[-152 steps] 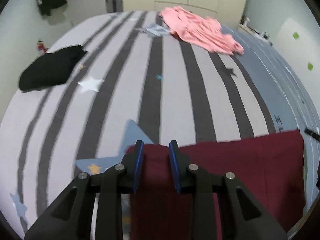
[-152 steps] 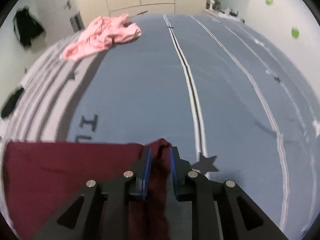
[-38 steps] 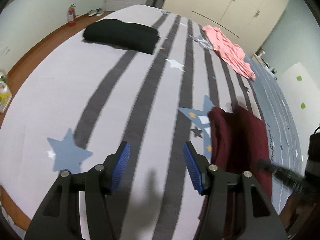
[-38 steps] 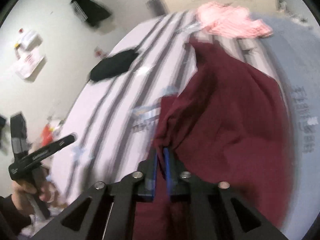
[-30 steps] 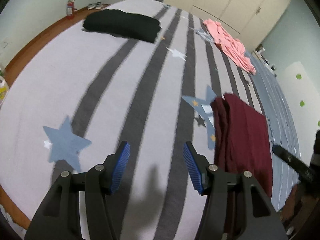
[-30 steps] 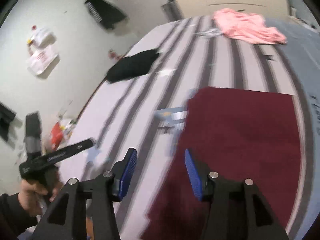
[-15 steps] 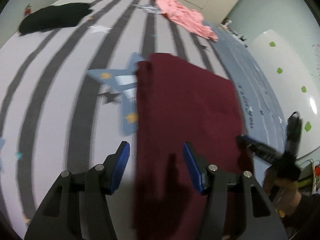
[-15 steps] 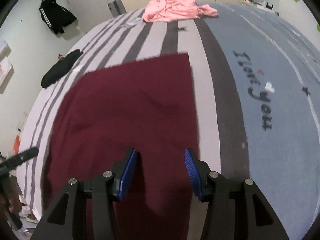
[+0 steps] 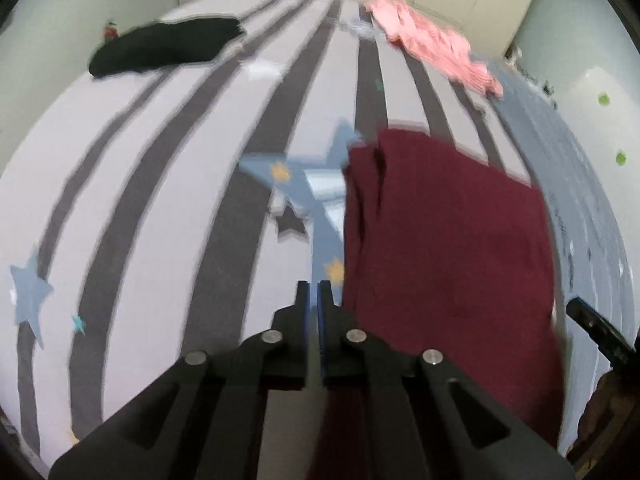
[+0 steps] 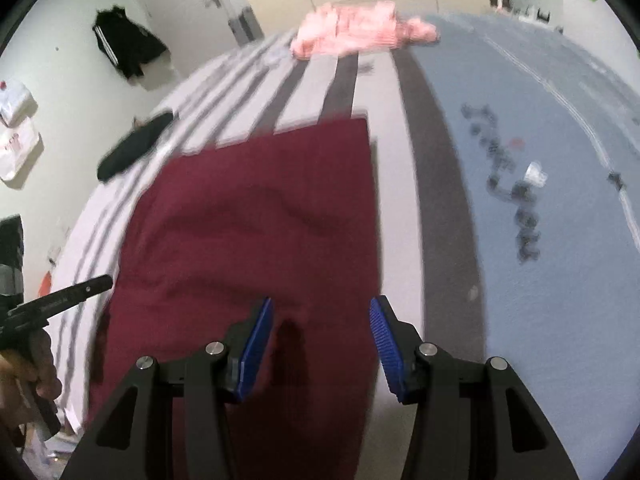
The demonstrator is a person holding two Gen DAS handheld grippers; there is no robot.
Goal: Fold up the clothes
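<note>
A dark red garment (image 9: 440,240) lies folded flat on the bed, a long rectangle. In the left wrist view my left gripper (image 9: 313,292) is shut just off the garment's left edge, over the striped sheet (image 9: 180,208), with no cloth visible between its pads. In the right wrist view my right gripper (image 10: 320,306) stands open above the near end of the dark red garment (image 10: 260,220), its right finger close to the garment's right edge. The left gripper (image 10: 60,300) shows at the far left of that view, held in a hand.
A pink garment (image 9: 432,48) lies crumpled at the bed's far end and a folded black garment (image 9: 168,46) at the far left. A blue-grey cover (image 10: 540,260) with lettering spreads to the right of the red garment. A black jacket (image 10: 124,46) hangs on the wall.
The left gripper's jaws have closed from wide open, and it has shifted left off the garment onto the striped sheet. The right gripper stays open over the garment's near end.
</note>
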